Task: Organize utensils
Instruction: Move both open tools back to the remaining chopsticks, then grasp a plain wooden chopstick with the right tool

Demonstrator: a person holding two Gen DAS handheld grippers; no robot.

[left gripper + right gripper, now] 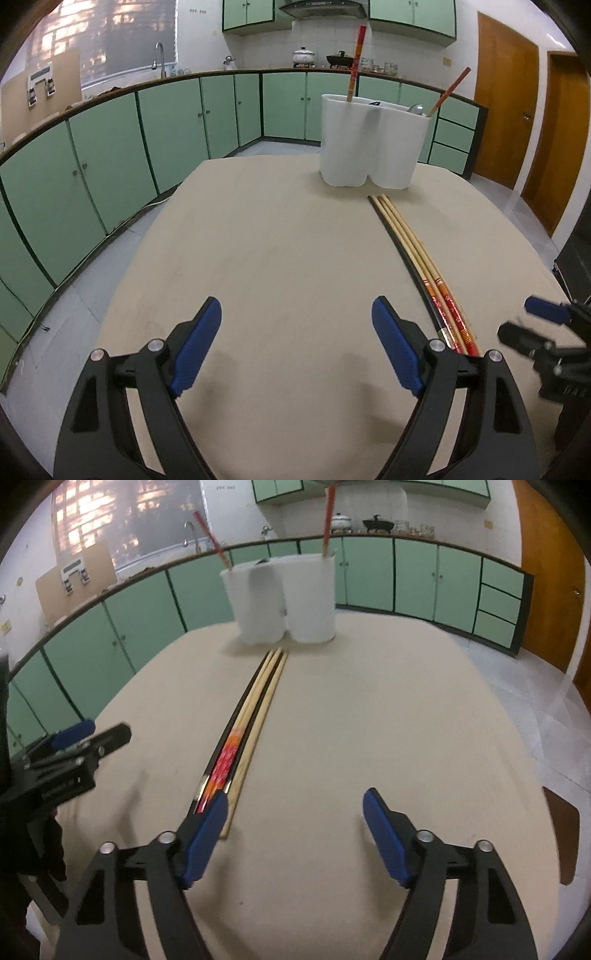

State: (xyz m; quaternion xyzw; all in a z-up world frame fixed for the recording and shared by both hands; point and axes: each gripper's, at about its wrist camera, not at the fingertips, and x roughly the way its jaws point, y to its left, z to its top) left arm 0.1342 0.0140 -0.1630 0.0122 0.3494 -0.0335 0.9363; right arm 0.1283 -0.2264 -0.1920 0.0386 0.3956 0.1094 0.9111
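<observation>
Where jaws overlap, chopsticks (255, 701) half-hidden

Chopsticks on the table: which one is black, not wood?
The black chopstick at the outer edge of the bundle, on the left gripper's side. The chopsticks beside it are pale wood with red patterned ends.

The surface (280, 229) looks matt beige, smooth. The chopsticks (402, 236) are pale wood with glossy red printed ends. The holder (373, 144) is smooth white plastic. The fingers (199, 347) carry ribbed blue pads on matt black plastic, with shiny metal pins.
</observation>
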